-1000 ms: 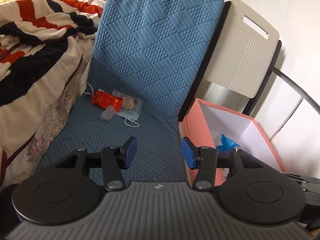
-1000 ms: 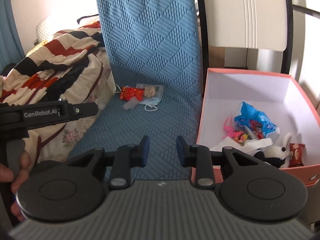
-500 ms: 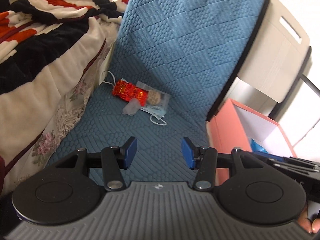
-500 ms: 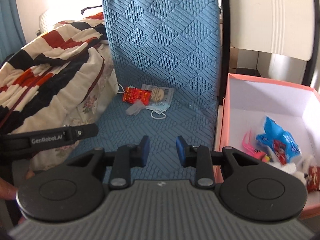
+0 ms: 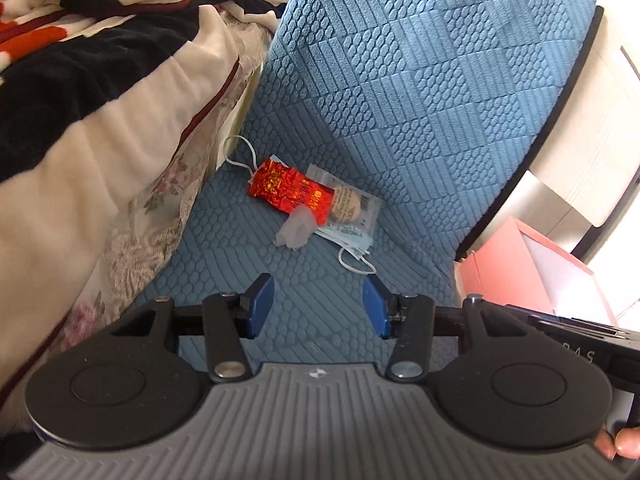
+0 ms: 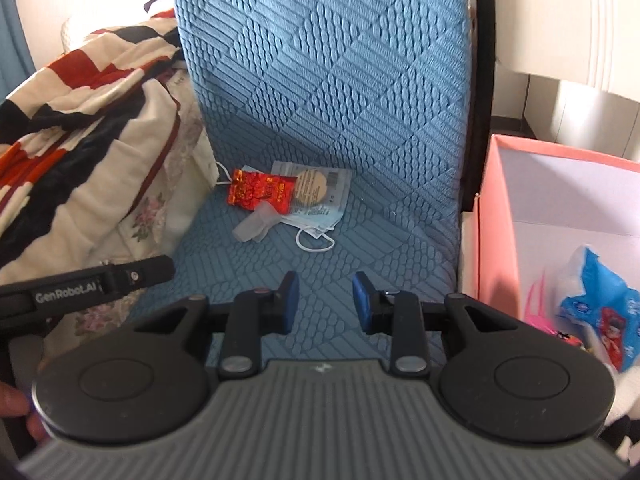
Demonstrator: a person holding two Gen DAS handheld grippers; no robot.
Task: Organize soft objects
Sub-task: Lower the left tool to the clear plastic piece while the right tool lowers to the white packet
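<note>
A small heap lies on the blue quilted chair seat [image 5: 304, 312] near the backrest: a red foil packet [image 5: 290, 192] [image 6: 260, 192], a clear packet with a round biscuit [image 5: 348, 202] [image 6: 310, 188], a crumpled clear wrapper [image 5: 294, 232] [image 6: 256, 226] and a blue face mask [image 5: 352, 240] [image 6: 316, 220] with white loops. My left gripper [image 5: 318, 304] hovers open over the seat, short of the heap, nothing between its blue pads. My right gripper [image 6: 325, 300] is also open and empty, its gap narrower. The pink box [image 6: 486, 240] to the right holds a blue packet [image 6: 600, 312] and other soft items.
A red, black and cream blanket [image 5: 80, 92] [image 6: 80, 120] is piled on the left against the chair. The chair's blue backrest [image 5: 420, 80] rises behind the heap. A white chair back [image 5: 592, 152] stands at the right. A hand [image 6: 12, 400] grips the left tool's handle.
Both grippers have moved forward and down toward the heap, which looks larger and nearer. The pink box has slid toward the right edge of both views. Jaw gaps are unchanged.
</note>
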